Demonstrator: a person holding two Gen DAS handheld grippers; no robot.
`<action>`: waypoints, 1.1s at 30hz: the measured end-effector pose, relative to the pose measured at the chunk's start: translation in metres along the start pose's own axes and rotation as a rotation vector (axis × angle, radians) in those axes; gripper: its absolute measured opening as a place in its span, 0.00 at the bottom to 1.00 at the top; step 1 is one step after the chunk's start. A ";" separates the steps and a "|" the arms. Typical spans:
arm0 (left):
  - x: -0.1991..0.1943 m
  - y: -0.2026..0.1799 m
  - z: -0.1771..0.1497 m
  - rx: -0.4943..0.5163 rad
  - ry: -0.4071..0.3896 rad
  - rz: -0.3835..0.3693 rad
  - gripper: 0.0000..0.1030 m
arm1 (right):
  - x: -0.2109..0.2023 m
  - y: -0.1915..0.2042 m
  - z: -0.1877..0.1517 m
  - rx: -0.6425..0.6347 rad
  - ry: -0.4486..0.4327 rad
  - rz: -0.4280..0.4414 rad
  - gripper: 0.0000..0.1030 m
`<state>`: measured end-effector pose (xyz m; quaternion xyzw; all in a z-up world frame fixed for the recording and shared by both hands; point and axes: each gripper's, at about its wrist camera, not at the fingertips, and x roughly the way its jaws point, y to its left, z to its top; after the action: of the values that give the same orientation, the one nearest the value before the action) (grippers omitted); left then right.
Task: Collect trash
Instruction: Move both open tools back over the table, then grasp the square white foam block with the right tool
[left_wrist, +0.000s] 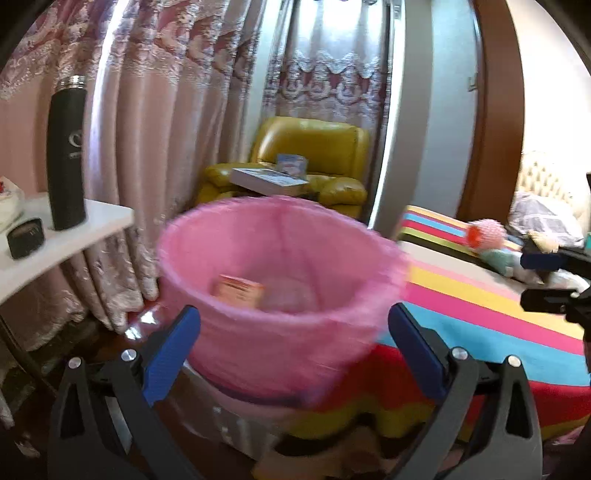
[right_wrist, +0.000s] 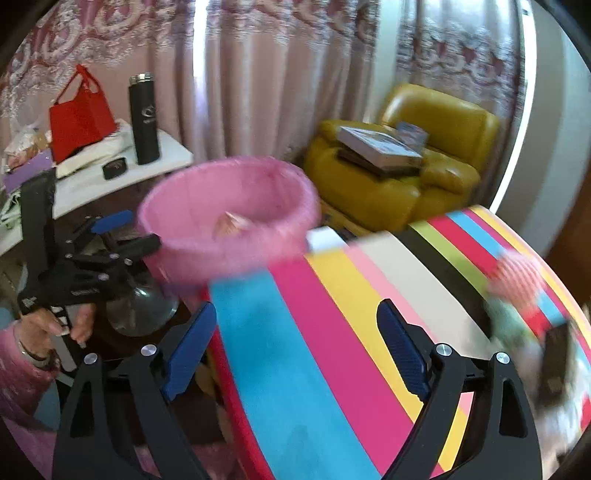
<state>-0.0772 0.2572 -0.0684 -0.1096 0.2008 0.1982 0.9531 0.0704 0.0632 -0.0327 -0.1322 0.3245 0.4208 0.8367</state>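
A bin lined with a pink bag (left_wrist: 273, 332) stands between the white side table and the bed, with an orange packet (left_wrist: 238, 290) lying inside it. My left gripper (left_wrist: 293, 317) is open right in front of the bin, its blue pads on either side of the bin's near wall and not touching it. My right gripper (right_wrist: 295, 310) is open over the striped bed cover (right_wrist: 332, 332) with nothing between its fingers. The bin (right_wrist: 225, 221) is up and to its left. A small blurred white thing (right_wrist: 325, 236) shows at the bed's edge beside the bin's rim.
A black flask (left_wrist: 66, 155) and a small dark box (left_wrist: 26, 238) stand on the white table (left_wrist: 92, 221). A yellow armchair (left_wrist: 332, 147) holds books. A plush toy (left_wrist: 487, 236) lies on the bed. A red bag (right_wrist: 79, 114) and a glass jar (right_wrist: 140, 310) are at left.
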 end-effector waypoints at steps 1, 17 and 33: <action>-0.002 -0.011 -0.002 0.002 0.002 -0.024 0.95 | -0.006 -0.007 -0.008 0.021 0.001 -0.016 0.81; 0.047 -0.291 0.022 0.337 0.134 -0.445 0.95 | -0.123 -0.165 -0.140 0.485 -0.033 -0.410 0.82; 0.091 -0.353 -0.011 0.437 0.233 -0.393 0.95 | -0.142 -0.288 -0.187 0.798 -0.023 -0.582 0.82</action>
<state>0.1443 -0.0326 -0.0711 0.0393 0.3214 -0.0515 0.9447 0.1552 -0.2927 -0.0964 0.1181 0.4009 0.0137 0.9084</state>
